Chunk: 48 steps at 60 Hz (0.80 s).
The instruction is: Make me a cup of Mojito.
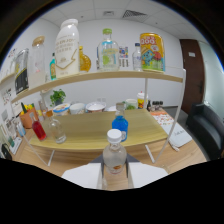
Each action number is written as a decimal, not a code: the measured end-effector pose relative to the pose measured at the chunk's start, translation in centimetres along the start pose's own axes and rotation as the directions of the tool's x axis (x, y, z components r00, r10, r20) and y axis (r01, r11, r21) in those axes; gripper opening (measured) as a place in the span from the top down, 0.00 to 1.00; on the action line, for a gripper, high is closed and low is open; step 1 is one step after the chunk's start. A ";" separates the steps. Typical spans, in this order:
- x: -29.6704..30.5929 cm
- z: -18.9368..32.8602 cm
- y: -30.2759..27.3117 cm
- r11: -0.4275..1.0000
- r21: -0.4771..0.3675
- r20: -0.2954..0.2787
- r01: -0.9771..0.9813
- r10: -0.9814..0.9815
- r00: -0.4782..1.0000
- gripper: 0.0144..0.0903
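Note:
A small clear bottle (114, 152) with a white cap stands upright between my gripper's (114, 172) two pale fingers (84, 176), which press on its lower body from both sides. It is held in front of the wooden table (95, 137). Just beyond it on the table stands a vessel of blue liquid (120, 124). Further left are a red bottle (39, 129) and a clear glass (57, 131). Several bowls (95, 106) line the table's far edge.
A shelf (100, 77) above the table carries a large white bottle (66, 47), a green-capped bottle (107, 50), an orange bottle (85, 61) and a yellow tin (152, 51). A black chair (206, 127) stands to the right, near a dark door (190, 75). A plant (57, 96) sits at the back left.

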<state>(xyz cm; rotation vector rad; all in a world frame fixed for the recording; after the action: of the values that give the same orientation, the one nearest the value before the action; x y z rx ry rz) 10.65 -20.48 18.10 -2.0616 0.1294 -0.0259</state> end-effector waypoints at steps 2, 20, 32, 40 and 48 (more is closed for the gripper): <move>0.7 0.0 0.8 1.000 -0.008 -0.016 0.019 -0.019 1.000 0.75; 4.4 0.2 2.4 0.898 -0.047 -0.164 0.438 -0.440 0.883 0.75; 4.6 0.4 -0.2 0.538 -0.099 -0.271 0.837 -0.824 0.498 0.75; 3.6 0.5 -1.8 0.219 -0.140 -0.319 0.966 -0.933 0.165 0.75; 2.9 1.1 -2.2 -0.031 -0.182 -0.312 0.983 -0.946 -0.088 0.75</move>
<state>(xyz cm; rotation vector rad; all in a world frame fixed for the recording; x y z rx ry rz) 13.75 -18.84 19.39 -1.5041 -1.2499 -1.3531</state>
